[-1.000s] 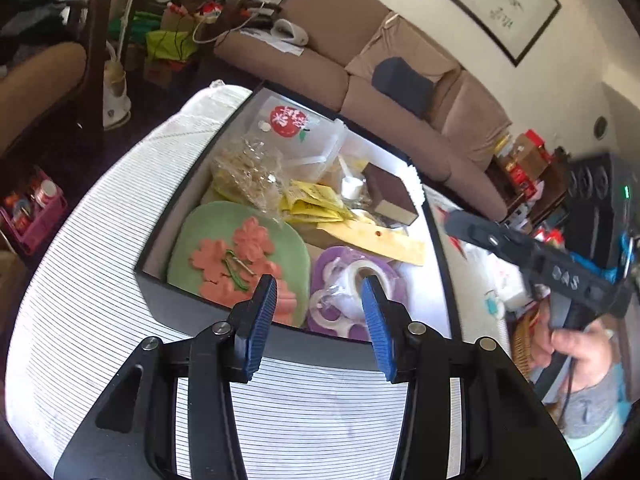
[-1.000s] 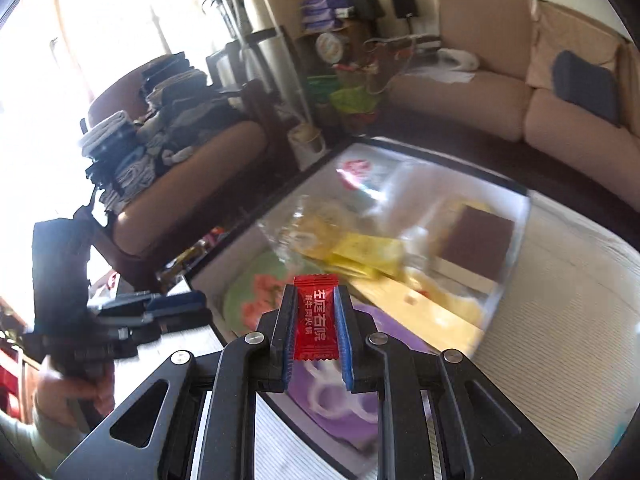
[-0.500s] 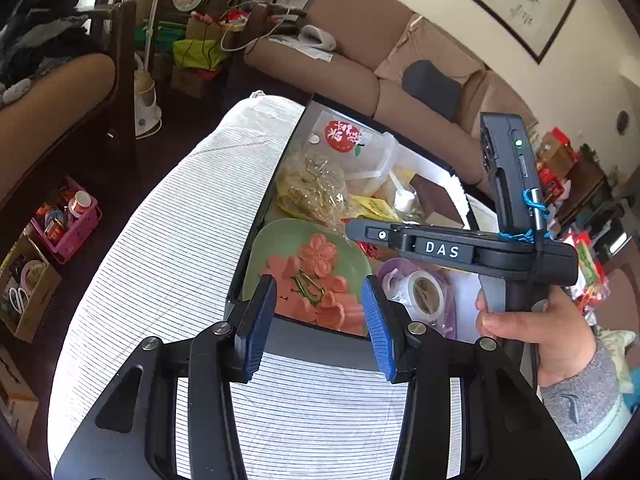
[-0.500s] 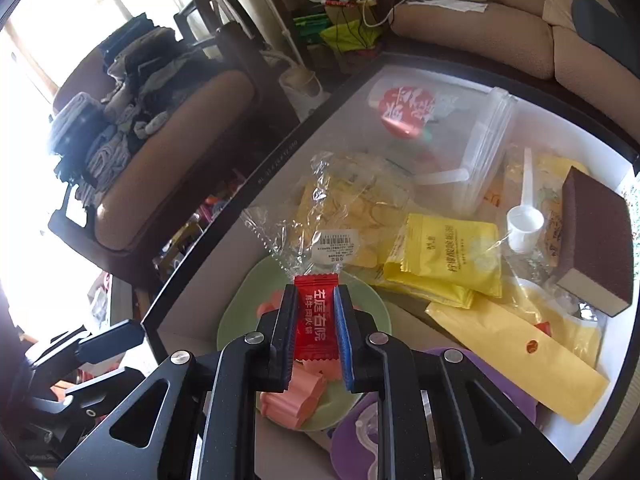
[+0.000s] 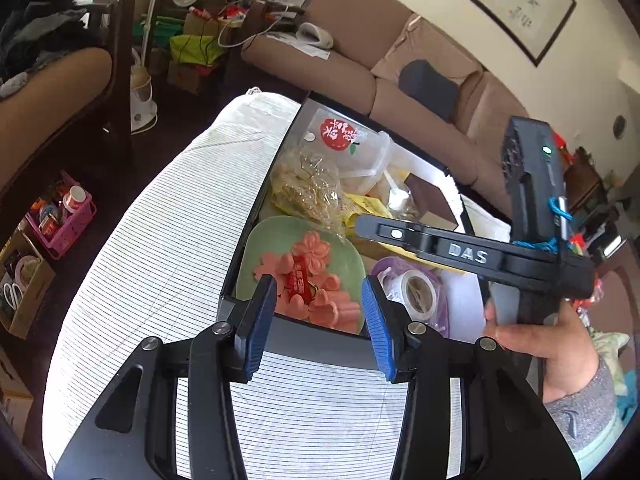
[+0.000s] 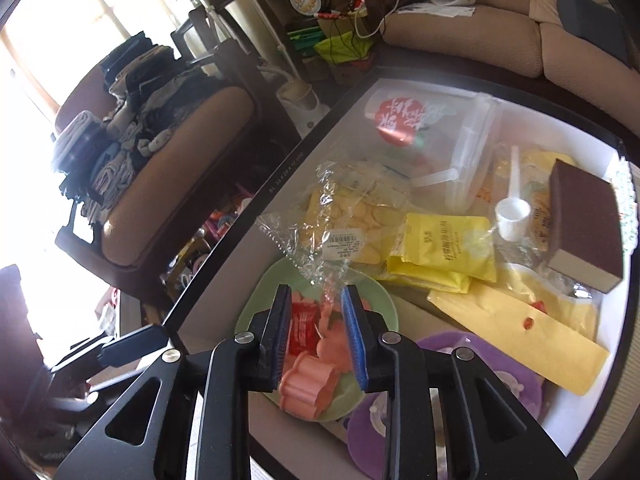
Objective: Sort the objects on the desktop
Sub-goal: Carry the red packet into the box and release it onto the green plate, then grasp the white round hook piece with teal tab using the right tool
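— Red foil candy packet (image 6: 301, 330): where is it?
— Laid on the round green plate (image 6: 256, 300); right gripper (image 6: 316, 336) jaws just opened, released.
— Left gripper (image 5: 318, 322)?
— Jaws apart, nothing held. Whether more remains cannot be told.

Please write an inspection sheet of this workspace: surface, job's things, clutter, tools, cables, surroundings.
Surface: striped cloth on the table, with a black box standing on it.
Job's things: red candy lies on the green plate among pink flower cutters; purple plate with tape roll beside it.
Clutter: yellow sachets, brown sponge, white scoop, clear bag, clear tub, all in the box.
Tools: right tool has just been opening, its jaws stand apart over the candy; left tool open, empty.
Cables: white cable near the sofa.
Surroundings: sofa, chair with folded clothes, framed picture.
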`<state>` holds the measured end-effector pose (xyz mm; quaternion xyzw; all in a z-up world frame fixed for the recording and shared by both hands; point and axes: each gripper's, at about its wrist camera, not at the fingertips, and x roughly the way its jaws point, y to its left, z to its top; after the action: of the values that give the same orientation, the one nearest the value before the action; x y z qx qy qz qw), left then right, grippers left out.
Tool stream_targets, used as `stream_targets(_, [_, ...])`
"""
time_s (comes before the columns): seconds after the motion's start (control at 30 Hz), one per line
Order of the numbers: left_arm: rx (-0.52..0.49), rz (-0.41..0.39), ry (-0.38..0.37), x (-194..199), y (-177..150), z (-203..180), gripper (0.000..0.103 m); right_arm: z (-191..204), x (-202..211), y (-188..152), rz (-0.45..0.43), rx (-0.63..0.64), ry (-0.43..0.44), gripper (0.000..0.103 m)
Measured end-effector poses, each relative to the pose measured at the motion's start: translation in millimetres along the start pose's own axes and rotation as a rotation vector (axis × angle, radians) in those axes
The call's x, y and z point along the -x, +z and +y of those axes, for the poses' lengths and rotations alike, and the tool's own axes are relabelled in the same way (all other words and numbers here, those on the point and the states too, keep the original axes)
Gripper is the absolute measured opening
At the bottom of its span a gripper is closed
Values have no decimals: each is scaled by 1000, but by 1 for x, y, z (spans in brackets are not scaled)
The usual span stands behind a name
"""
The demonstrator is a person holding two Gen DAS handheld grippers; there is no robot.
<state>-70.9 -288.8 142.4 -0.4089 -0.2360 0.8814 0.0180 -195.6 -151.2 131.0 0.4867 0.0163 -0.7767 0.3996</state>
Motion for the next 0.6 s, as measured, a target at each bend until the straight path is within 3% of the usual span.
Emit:
stream_targets(0.07, [11, -4, -23, 0, 1, -1, 47, -2, 19, -7, -38, -5, 6, 29])
stream_targets(0.17, [-5, -20, -56, 2, 0, -10, 61, -7, 51, -24, -94, -2, -14, 54])
stream_targets(0.27, [-43, -45, -93, 4, -3, -27, 80, -21, 88, -48, -157, -25, -42, 62])
stream_targets(0.3, [-50, -52, -105, 4, -4, -32, 85, -30, 101, -58, -181, -38, -62, 69])
stream_targets(0.37, [-56, -61, -136, 3, -7, -41, 102, -47, 125, -78, -229, -54, -134, 81])
stream_targets(0.5, [-42, -62, -212, -4, -13, -57, 103, -99, 166, -117, -270, -69, -347, 81])
stream_targets(0.6, [-77, -80, -202, -6, -19, -76, 103, -160, 188, -142, -237, -126, -521, 81])
